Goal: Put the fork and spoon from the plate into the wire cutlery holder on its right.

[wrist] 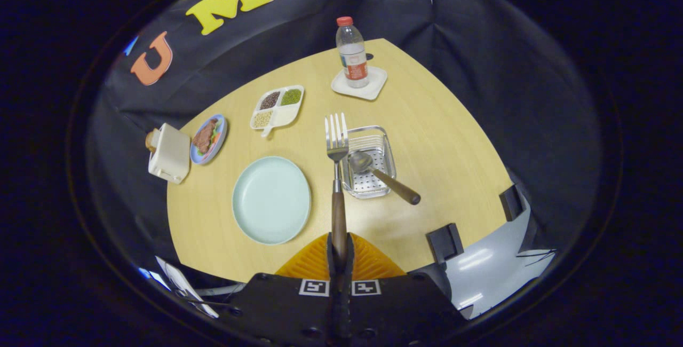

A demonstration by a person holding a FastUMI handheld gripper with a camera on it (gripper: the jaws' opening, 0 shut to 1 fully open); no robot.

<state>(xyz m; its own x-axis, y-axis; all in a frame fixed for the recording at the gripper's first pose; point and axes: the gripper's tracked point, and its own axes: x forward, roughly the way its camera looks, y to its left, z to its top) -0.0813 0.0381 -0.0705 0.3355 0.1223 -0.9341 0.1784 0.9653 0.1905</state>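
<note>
tongs [340,253] clamp fork [337,176] handle, tines pointing straight ahead

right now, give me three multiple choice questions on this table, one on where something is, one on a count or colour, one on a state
1. Where is the spoon?
A. on the plate
B. in the wire cutlery holder, handle sticking out over the rim
C. beside the bottle

2. How many filled compartments does the divided tray show?
A. one
B. three
C. five

3. What is the gripper doing?
A. open over the plate
B. shut on the fork
C. shut on the spoon

Answers:
1 B, its bowl lies inside the holder.
2 B, dark, green and pale fillings show.
3 B, both fingers press on the fork's wooden handle, tines pointing ahead; the plate lies bare.
</note>
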